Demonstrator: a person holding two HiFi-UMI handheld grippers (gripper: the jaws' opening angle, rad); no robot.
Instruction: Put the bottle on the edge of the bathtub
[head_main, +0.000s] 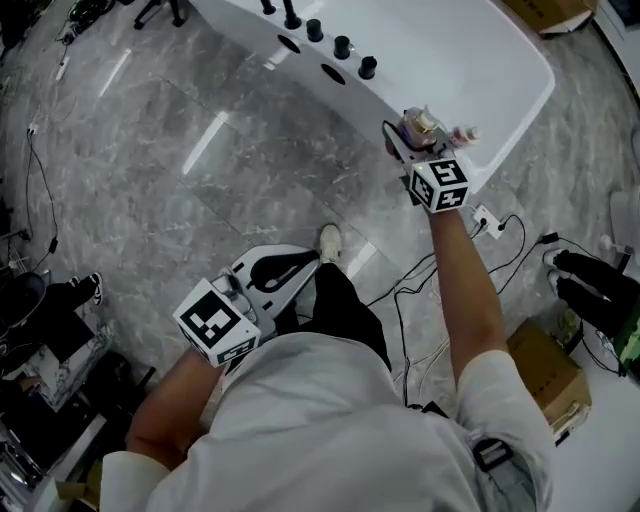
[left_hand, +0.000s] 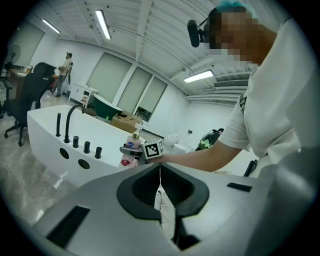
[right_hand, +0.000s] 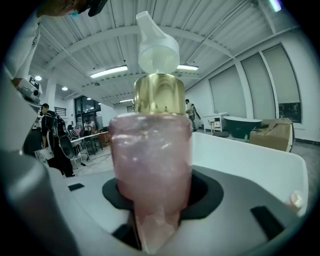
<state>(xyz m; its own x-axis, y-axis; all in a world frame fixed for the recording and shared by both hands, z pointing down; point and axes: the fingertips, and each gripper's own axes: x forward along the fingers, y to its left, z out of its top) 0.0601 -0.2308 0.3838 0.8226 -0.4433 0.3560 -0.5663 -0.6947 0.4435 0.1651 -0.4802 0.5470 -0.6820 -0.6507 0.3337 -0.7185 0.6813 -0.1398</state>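
Note:
A pink translucent bottle (right_hand: 150, 165) with a gold collar and a white pump stands upright between my right gripper's (right_hand: 152, 220) jaws, which are shut on its body. From the head view, the right gripper (head_main: 405, 138) holds the bottle (head_main: 422, 124) at the near rim of the white bathtub (head_main: 535, 85); whether its base touches the rim is hidden. My left gripper (head_main: 288, 268) hangs low by the person's leg, shut and empty. In the left gripper view its jaws (left_hand: 160, 172) meet in a thin line, with the bottle (left_hand: 133, 144) and the bathtub (left_hand: 45, 125) beyond.
A black faucet and knobs (head_main: 330, 40) line the tub's left rim. A small pinkish thing (head_main: 466, 133) lies on the rim right of the bottle. Cables and a power strip (head_main: 487, 220) cross the marble floor. A cardboard box (head_main: 548, 372) stands at the right.

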